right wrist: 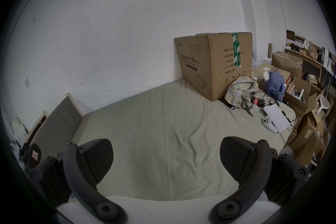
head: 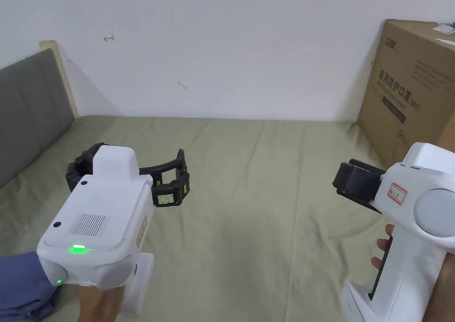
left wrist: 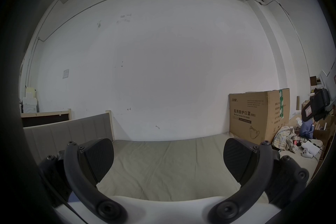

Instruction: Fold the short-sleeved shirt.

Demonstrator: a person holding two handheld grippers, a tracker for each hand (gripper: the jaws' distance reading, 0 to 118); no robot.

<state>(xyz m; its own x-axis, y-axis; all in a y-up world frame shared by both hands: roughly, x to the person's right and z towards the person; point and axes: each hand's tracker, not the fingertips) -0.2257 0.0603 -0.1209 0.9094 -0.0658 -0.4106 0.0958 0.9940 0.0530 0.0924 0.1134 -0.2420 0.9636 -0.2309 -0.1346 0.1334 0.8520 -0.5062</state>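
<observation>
Both grippers hang over a bed with an olive-beige sheet (head: 266, 194). My left gripper (head: 129, 171) is held at the left, its jaws wide apart with nothing between them (left wrist: 168, 158). My right gripper (head: 355, 183) is held at the right and is also open and empty (right wrist: 166, 158). A bunched blue cloth (head: 22, 287) lies at the near left corner beside the left hand; I cannot tell whether it is a shirt. A crumpled plaid garment (right wrist: 241, 95) and a blue garment (right wrist: 274, 86) lie at the bed's far right end.
A large cardboard box (head: 413, 96) stands on the bed against the wall at the right. A grey padded headboard (head: 31, 109) closes the left side. A white controller (right wrist: 269, 123) and a sheet of paper (right wrist: 276, 117) lie near the plaid garment. Open cartons (right wrist: 305, 129) crowd the floor beyond.
</observation>
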